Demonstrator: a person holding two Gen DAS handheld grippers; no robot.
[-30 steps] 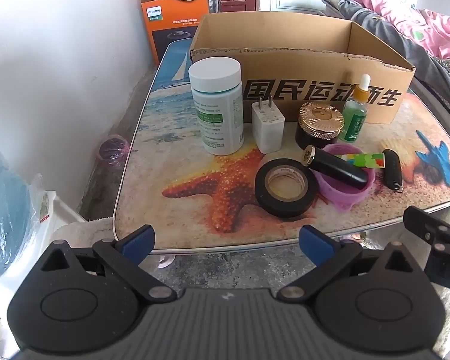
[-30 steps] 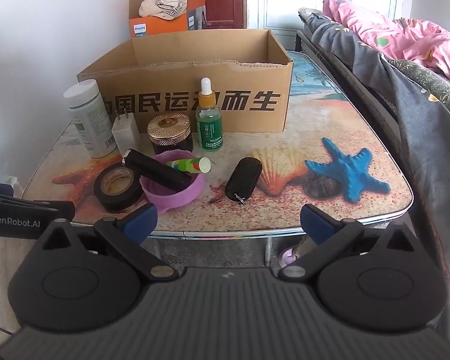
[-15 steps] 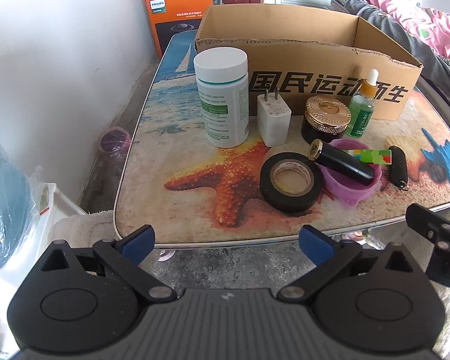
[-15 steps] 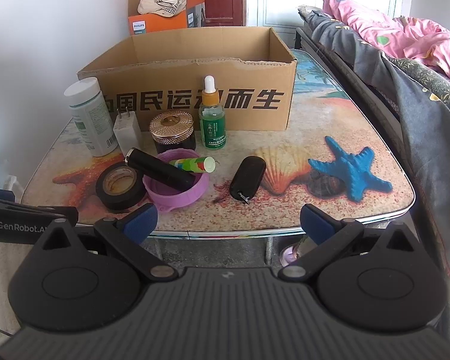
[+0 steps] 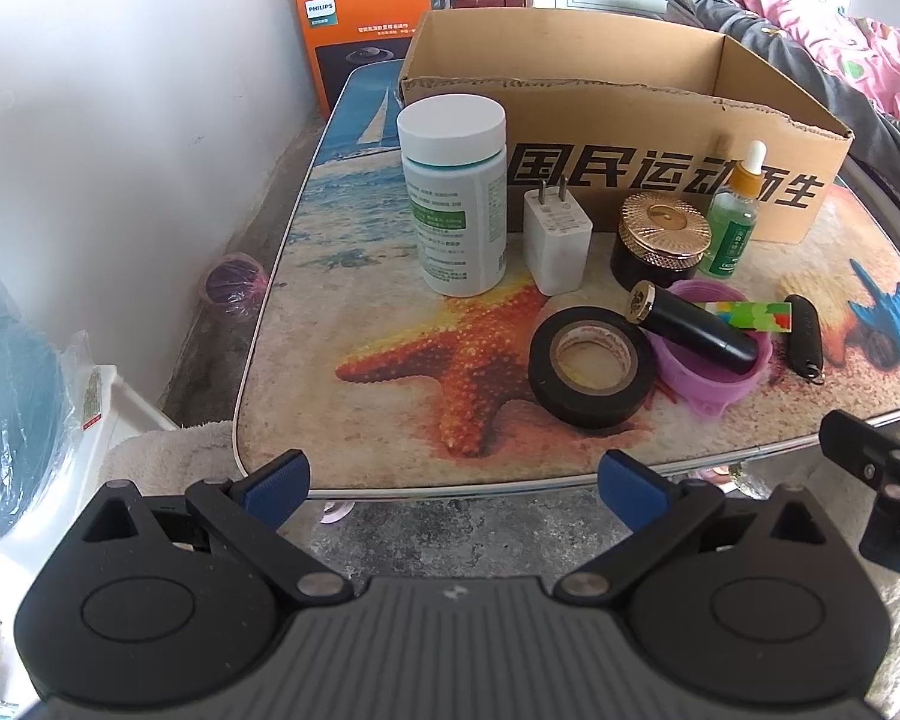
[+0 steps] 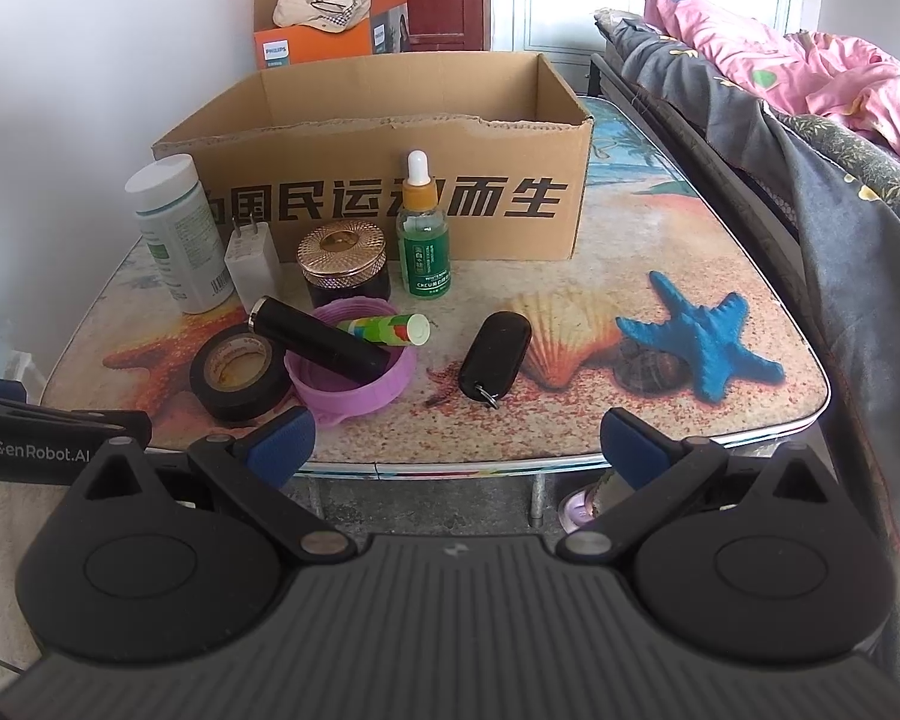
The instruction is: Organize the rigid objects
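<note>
On the beach-print table [image 5: 360, 324] stand a white pill bottle [image 5: 455, 198], a white charger [image 5: 557, 240], a gold-lidded dark jar [image 5: 660, 240] and a green dropper bottle [image 5: 735, 222]. A black tape roll [image 5: 591, 367] lies beside a purple lid [image 5: 714, 360] that holds a black tube [image 5: 696, 330] and a colourful stick [image 5: 756, 309]. A black key fob [image 6: 495, 354] lies to the right. An open cardboard box [image 6: 390, 180] stands behind. My left gripper [image 5: 453, 483] and right gripper [image 6: 456, 447] are open and empty at the table's near edge.
An orange Philips box [image 6: 318, 42] with a cap on top stands behind the cardboard box. A bed with grey and pink bedding [image 6: 810, 120] runs along the table's right side. A white wall [image 5: 120, 120] is on the left, with a blue bag [image 5: 6, 396] below.
Both grippers have moved closer to the table and its objects. Both stay open and empty. The objects have not moved.
</note>
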